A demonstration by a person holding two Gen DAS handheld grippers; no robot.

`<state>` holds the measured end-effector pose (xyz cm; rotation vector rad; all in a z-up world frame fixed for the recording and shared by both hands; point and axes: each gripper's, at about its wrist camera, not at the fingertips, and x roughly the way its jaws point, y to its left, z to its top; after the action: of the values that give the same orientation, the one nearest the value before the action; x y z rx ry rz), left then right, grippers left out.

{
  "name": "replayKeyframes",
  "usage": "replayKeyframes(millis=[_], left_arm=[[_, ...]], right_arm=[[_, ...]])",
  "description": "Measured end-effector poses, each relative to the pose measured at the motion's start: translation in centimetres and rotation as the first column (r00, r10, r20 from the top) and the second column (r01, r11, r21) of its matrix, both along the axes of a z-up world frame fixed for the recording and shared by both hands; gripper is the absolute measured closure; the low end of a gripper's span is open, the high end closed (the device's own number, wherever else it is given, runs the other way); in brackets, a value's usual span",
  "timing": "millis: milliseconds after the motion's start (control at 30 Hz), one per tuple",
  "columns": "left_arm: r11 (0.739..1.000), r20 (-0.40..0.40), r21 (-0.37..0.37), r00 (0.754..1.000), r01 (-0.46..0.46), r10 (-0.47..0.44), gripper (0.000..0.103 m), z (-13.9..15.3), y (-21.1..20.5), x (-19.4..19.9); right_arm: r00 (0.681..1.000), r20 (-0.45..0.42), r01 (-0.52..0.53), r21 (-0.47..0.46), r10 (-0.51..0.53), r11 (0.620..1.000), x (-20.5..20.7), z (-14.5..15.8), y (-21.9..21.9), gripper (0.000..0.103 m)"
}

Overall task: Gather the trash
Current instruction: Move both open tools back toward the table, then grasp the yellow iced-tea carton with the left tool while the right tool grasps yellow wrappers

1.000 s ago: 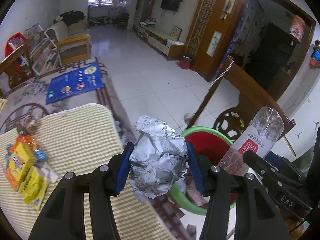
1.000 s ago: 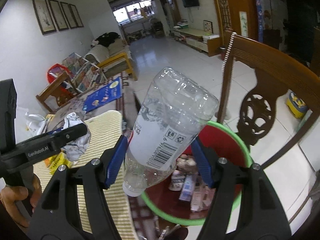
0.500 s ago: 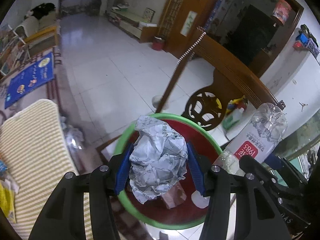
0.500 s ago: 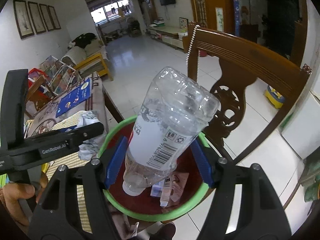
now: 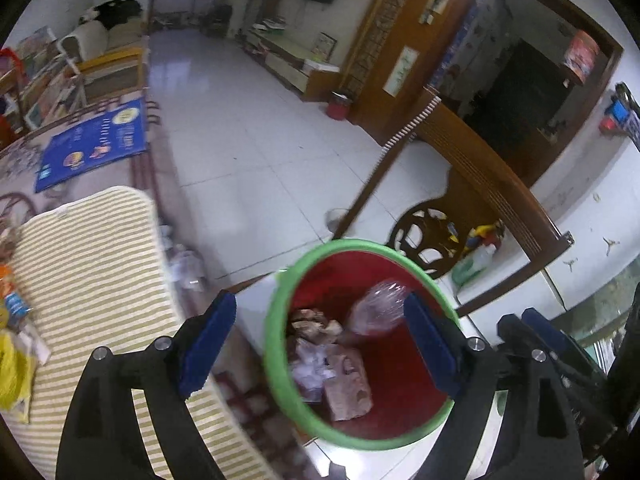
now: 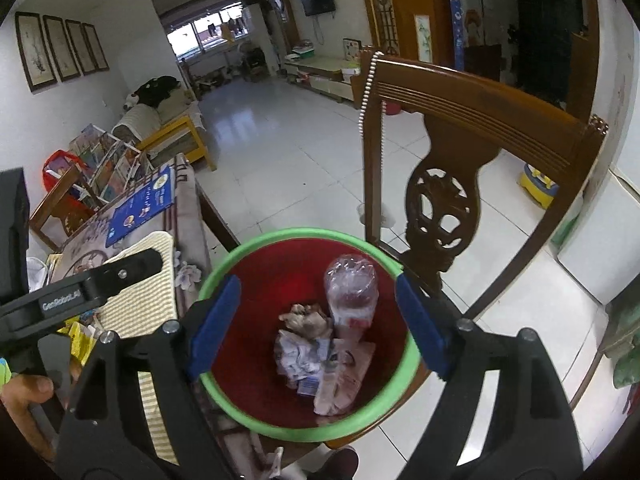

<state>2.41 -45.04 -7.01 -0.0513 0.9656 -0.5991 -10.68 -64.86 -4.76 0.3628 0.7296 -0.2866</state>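
A red bin with a green rim [image 5: 276, 364] [image 6: 280, 236] stands below both grippers. Inside it lie a clear plastic bottle [image 5: 376, 312] [image 6: 352, 292], a crumpled newspaper ball [image 5: 312, 364] [image 6: 298, 354] and other wrappers. My left gripper [image 5: 320, 320] hangs over the bin, its jaws opening with nothing between the blue pads. My right gripper [image 6: 317, 300] is also above the bin, jaws opening and empty. One of the right gripper's fingers [image 5: 540, 332] shows at the right edge of the left wrist view. A left gripper finger [image 6: 100, 284] and a hand [image 6: 24, 392] show at the left of the right wrist view.
A carved wooden chair [image 6: 444, 200] stands right behind the bin. To the left is a table with a green-striped cloth [image 5: 92, 280], yellow packets [image 5: 12, 372] and a blue book [image 5: 92, 144]. White tiled floor [image 5: 248, 140] stretches beyond.
Both grippers opened over the bin. The newspaper ball left the left gripper and the bottle left the right one; both now lie inside the bin.
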Motion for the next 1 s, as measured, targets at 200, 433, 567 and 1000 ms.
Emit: replayKeyframes(millis=[200, 433, 567, 1000], left_arm=[[0.991, 0.044, 0.022, 0.991, -0.129, 0.128, 0.021, 0.7, 6.9, 0.1], [0.943, 0.073, 0.046, 0.942, -0.330, 0.326, 0.021, 0.5, 17.9, 0.4], [0.917, 0.078, 0.101, 0.922, -0.386, 0.379, 0.021, -0.6, 24.6, 1.4], [0.894, -0.026, 0.446, 0.998, -0.032, 0.048, 0.021, -7.6, 32.0, 7.2]], right_arm=[[0.996, 0.004, -0.089, -0.002, 0.089, 0.996, 2.0, 0.4, 3.8, 0.025], [0.967, -0.010, -0.255, -0.013, 0.255, 0.967, 5.5, 0.6, 11.5, 0.025], [0.942, -0.017, -0.336, 0.006, 0.336, 0.942, 7.2, 0.5, 16.7, 0.025], [0.924, -0.077, -0.366, 0.110, 0.375, 0.924, 9.4, -1.6, 29.9, 0.022]])
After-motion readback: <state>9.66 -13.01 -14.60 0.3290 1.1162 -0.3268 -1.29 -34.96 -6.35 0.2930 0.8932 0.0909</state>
